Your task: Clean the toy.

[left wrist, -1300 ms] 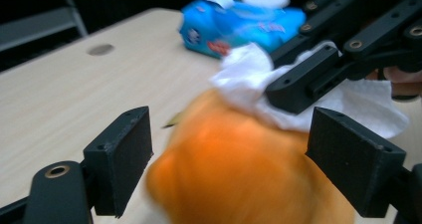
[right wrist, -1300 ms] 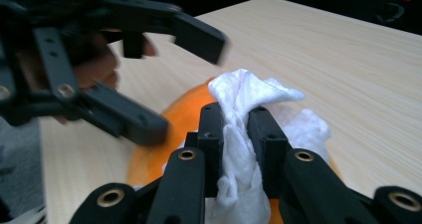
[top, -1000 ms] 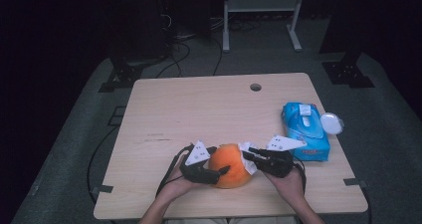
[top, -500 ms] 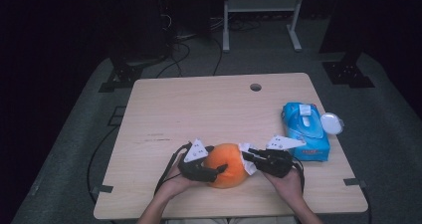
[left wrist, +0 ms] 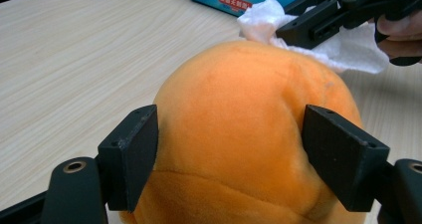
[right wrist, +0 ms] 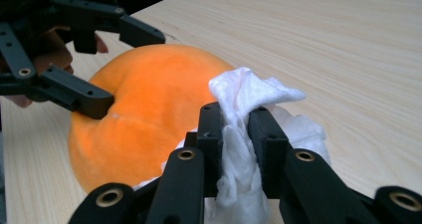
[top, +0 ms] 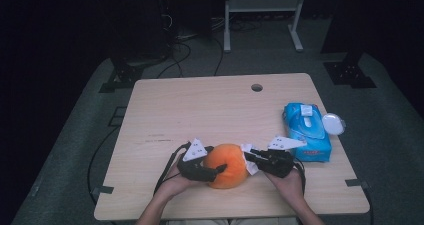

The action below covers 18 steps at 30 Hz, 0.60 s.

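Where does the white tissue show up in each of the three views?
High view: the white tissue sits low and centre, just right of the orange plush toy.
Left gripper view: top right, the tissue behind the toy, clamped in the right gripper.
Right gripper view: low centre, pinched between the fingers.
Shared landmark: the orange plush toy.

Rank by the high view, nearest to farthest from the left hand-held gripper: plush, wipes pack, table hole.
1. Plush, clamped in the left hand-held gripper.
2. Wipes pack, at the right edge.
3. Table hole, at the far edge.
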Tool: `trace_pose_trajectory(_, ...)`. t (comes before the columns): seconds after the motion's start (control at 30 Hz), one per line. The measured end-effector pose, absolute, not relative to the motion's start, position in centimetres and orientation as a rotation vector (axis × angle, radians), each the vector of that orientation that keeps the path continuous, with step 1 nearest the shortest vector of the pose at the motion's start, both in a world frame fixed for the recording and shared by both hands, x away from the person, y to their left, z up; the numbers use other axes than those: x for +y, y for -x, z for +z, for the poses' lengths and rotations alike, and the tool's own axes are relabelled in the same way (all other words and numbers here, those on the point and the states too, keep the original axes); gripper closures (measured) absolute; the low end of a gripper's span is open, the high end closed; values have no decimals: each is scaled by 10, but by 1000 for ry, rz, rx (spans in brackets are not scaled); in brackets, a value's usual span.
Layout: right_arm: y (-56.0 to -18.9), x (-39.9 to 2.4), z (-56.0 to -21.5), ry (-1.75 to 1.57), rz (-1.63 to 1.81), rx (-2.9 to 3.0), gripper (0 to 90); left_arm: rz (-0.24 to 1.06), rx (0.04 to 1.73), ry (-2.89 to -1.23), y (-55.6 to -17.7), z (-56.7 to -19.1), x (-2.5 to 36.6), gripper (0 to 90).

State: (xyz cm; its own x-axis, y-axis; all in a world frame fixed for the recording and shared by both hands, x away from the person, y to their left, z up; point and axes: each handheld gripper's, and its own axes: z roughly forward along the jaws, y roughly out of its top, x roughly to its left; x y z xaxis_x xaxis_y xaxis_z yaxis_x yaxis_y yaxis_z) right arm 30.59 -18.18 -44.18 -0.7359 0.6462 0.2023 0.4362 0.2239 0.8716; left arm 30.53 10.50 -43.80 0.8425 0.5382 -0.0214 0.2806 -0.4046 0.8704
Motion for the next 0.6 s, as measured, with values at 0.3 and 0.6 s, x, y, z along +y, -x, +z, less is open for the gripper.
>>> trace_pose_trajectory(0.3, -299, -171, -434, -977, 1590, 2294, 764, 325, 600, -1974, -302, -432, 102, 217)
trace_pose_trajectory(0.6, -298, -168, -432, -953, 1586, 2289, 765, 327, 614, -1999, -307, -438, 106, 244)
